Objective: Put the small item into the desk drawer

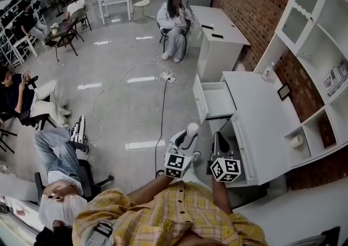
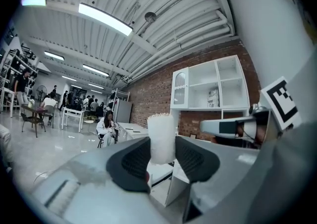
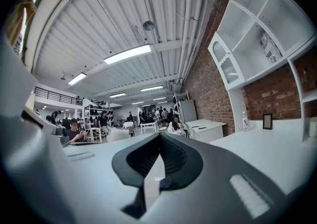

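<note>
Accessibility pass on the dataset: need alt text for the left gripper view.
The left claw grips a small white fuzzy-topped cylinder upright between its dark pads. Behind it, a white shelf unit stands against a red brick wall.

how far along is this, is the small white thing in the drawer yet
Not yet. Done: the desk drawer stands pulled open. In hand: the left gripper is clamped on the small white item, held in the air short of the desk. Left to do: carry it over the drawer and release it inside. The right gripper is shut and holds nothing.
</note>
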The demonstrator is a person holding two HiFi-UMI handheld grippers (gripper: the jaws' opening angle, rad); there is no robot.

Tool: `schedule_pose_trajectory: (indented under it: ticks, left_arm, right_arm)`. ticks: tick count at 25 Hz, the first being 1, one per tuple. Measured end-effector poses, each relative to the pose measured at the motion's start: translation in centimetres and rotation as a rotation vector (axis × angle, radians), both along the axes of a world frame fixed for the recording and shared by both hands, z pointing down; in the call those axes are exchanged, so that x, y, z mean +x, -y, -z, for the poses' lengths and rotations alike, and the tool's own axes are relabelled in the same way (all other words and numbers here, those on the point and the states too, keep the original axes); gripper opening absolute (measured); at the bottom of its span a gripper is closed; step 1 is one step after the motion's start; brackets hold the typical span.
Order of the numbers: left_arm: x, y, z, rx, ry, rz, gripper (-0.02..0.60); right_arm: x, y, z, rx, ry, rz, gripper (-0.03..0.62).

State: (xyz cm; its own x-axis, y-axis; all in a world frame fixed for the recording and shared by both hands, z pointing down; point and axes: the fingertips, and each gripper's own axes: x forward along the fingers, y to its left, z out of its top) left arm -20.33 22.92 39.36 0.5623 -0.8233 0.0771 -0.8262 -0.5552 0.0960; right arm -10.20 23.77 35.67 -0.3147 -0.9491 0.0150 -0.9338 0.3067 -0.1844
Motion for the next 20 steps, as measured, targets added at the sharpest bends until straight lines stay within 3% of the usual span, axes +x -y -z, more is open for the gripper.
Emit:
schedule_pose_trajectory:
  ticks: [8, 20]
  left_arm:
    - [2.4, 5.9, -1.7, -0.018, 0.008, -0.033, 0.166]
    - [7.2, 20.0, -3.3, -0.065, 0.043, -0.086, 0.166]
  right_arm:
    - [1.7, 6.1, -1.9, -0.017, 0.011, -0.014, -0.008]
    - [6.0, 20.4, -3.3, -0.070, 0.022, -0.044, -0.003]
